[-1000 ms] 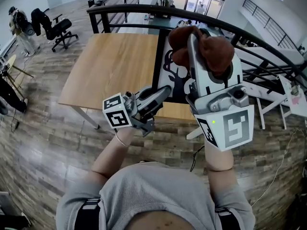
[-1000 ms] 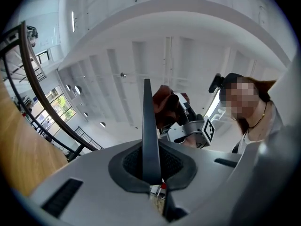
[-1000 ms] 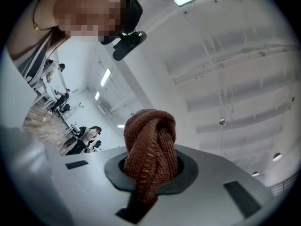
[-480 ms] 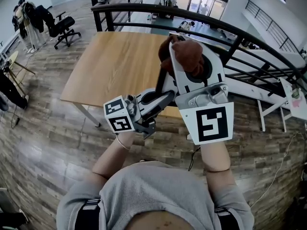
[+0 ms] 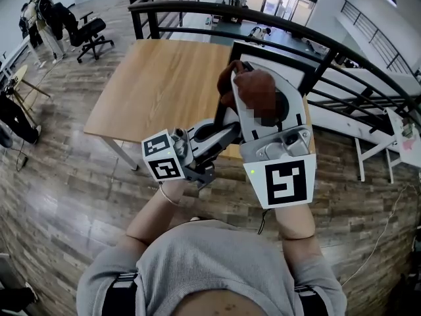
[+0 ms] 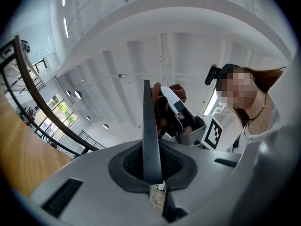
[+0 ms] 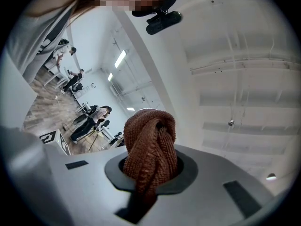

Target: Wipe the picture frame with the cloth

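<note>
While the left claw (image 6: 152, 173) clamped the picture frame (image 6: 149, 126) by its thin edge above the desk (image 5: 158, 84), the right claw (image 7: 148, 171) clenched the bunched brown cloth (image 7: 150, 140) close beside the frame's face.

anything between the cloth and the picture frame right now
Nothing visible. The cloth in the right gripper sits right beside the picture frame, which the left gripper holds by its edge; whether they touch is unclear.
</note>
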Tool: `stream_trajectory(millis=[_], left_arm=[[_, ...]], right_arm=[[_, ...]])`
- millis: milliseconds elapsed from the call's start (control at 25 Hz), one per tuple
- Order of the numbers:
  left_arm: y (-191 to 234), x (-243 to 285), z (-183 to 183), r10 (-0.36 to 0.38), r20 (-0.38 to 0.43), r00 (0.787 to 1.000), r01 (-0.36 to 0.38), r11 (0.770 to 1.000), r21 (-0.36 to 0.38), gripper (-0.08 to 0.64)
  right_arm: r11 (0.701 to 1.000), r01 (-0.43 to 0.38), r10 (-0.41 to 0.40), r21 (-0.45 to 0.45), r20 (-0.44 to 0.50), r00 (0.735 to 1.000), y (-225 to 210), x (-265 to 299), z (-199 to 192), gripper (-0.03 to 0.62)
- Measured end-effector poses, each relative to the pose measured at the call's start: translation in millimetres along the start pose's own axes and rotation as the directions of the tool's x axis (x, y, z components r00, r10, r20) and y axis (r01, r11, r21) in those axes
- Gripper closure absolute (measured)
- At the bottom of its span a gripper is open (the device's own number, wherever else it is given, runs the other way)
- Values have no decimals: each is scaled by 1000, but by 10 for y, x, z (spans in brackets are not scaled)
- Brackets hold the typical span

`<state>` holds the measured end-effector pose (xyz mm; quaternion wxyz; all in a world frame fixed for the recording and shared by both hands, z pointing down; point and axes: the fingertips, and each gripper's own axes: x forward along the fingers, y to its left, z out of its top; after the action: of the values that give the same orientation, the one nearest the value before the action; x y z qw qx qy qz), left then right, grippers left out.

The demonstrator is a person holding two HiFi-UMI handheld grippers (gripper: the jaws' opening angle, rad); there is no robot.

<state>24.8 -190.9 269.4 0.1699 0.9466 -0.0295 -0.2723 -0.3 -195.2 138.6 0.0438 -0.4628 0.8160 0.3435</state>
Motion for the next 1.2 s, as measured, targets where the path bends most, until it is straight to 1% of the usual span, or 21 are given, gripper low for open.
stream_trajectory(millis=[320, 480, 600, 760, 880, 960, 1120, 1200], left_arm=[[41, 56, -15, 2, -4, 1000, -2, 1000, -10, 540], [94, 37, -2, 9, 1, 1000, -9, 1000, -12, 540], [123, 98, 61, 12, 23, 1000, -12, 999, -32, 540], [169, 44, 108, 9, 53, 999, -7, 999, -51, 540], [198, 18, 112, 12, 74, 997, -7, 998, -66, 540], [211, 19, 103, 21, 77, 997, -17, 998, -61, 540], [219, 28, 98, 45, 77, 996, -41, 998, -51, 540], [224, 25, 91, 54, 86, 995, -49, 997, -60, 540]], right_arm=[[999, -36, 36, -6, -44, 998, 93, -92, -164, 546], [998, -65, 67, 23, -64, 996, 190, -118, -271, 546], [995, -100, 102, 26, -95, 990, 209, -133, -334, 546], [989, -150, 148, 2, -148, 978, 373, -183, -473, 546], [984, -177, 175, 4, -174, 969, 455, -237, -550, 546], [984, -178, 181, 29, -174, 968, 475, -283, -586, 546], [981, -116, 134, 153, -112, 985, 455, -368, -568, 546], [977, -106, 128, 184, -111, 986, 463, -447, -593, 546]])
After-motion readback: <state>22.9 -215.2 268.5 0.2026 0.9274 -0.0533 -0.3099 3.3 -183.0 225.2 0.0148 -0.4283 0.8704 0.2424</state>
